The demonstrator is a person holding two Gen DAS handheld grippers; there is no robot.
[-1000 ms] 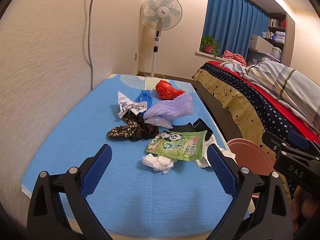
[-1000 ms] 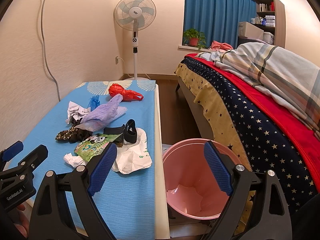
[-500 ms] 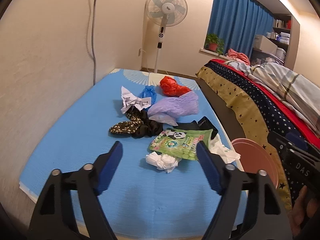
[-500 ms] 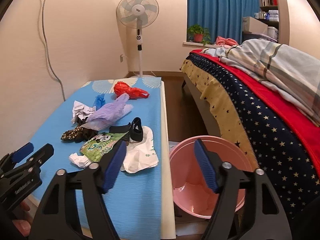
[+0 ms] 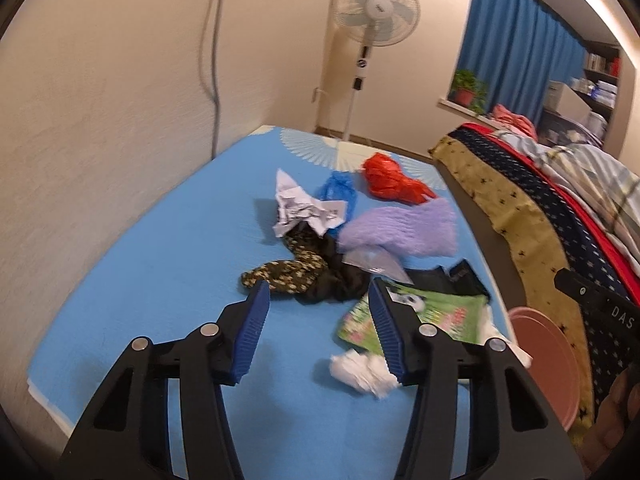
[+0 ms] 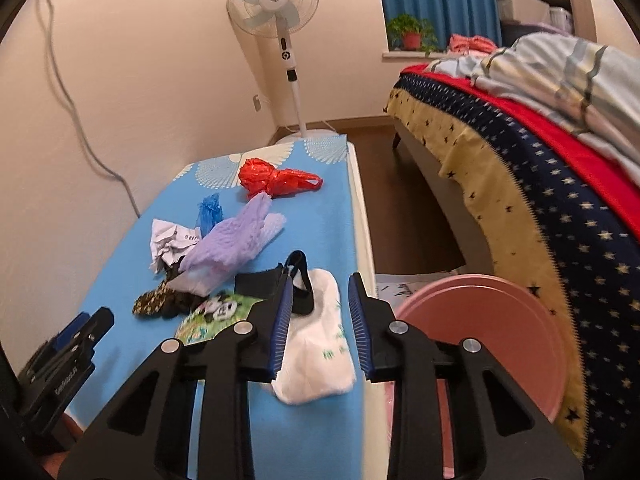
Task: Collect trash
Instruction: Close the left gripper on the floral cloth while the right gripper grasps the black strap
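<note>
Trash lies on a blue mattress (image 5: pixel 160 280): a crumpled white tissue (image 5: pixel 362 372), a green panda snack bag (image 5: pixel 440 316), a white plastic bag (image 6: pixel 320 352), a purple bag (image 6: pixel 236 240), a red bag (image 6: pixel 272 180), a blue bag (image 5: pixel 338 192) and crumpled paper (image 5: pixel 300 204). My left gripper (image 5: pixel 318 292) hovers before a floral black cloth (image 5: pixel 296 272), its jaws closing on nothing. My right gripper (image 6: pixel 320 284) hangs over the white bag, jaws closing, the pads clear of it. A pink bin (image 6: pixel 500 332) stands on the floor to the right.
A bed with a starred cover (image 6: pixel 540 200) runs along the right, with a strip of floor between it and the mattress. A standing fan (image 6: pixel 280 4) is at the far end. A cable (image 5: pixel 214 40) hangs down the left wall.
Both grippers' jaws have narrowed a good deal. Both have moved forward and slightly down toward the pile; the right one has swung from over the bin to over the white bag.
</note>
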